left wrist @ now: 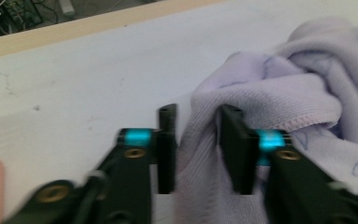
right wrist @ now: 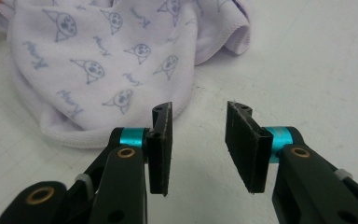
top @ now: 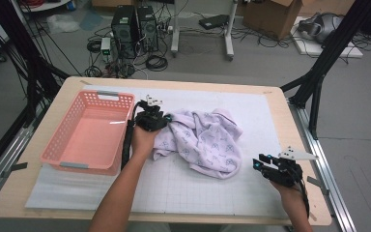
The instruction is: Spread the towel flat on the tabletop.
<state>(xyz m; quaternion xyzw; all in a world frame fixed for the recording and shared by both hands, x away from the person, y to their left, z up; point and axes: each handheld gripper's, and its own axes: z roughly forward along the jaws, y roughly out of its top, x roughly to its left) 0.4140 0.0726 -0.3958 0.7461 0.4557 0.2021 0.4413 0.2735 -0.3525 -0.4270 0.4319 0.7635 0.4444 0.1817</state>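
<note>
At the left of the tabletop (top: 38, 193) stands a pink plastic basket (top: 63, 153) with grey handle strips, nothing visible inside it. Just to its right, the left gripper (top: 166, 117) reaches from the person's forearm to the near-left edge of a crumpled lavender towel (top: 207, 140). In the left gripper view, a fold of the towel (left wrist: 279, 93) stands between the two black jaws. The cloth fills the gap and meets the right-hand pad, but a narrow slit shows beside the left-hand pad, so the jaws stand partly apart around the fold rather than pinching it flat.

The towel lies bunched in the middle of a white gridded mat (top: 183, 188) that covers most of the tabletop. Its surface is printed with small blue cat faces and a short cursive word repeated among them; in the right gripper view the towel (right wrist: 102, 60) is close enough to see the lettering, yet it is too small and slanted to read with certainty.

Farther right, well apart from the towel, the right gripper (top: 257, 162) hovers near the mat's right edge, jaws moderately apart with nothing between them, pointing toward the cloth. No brand marks are legible on either gripper.
</note>
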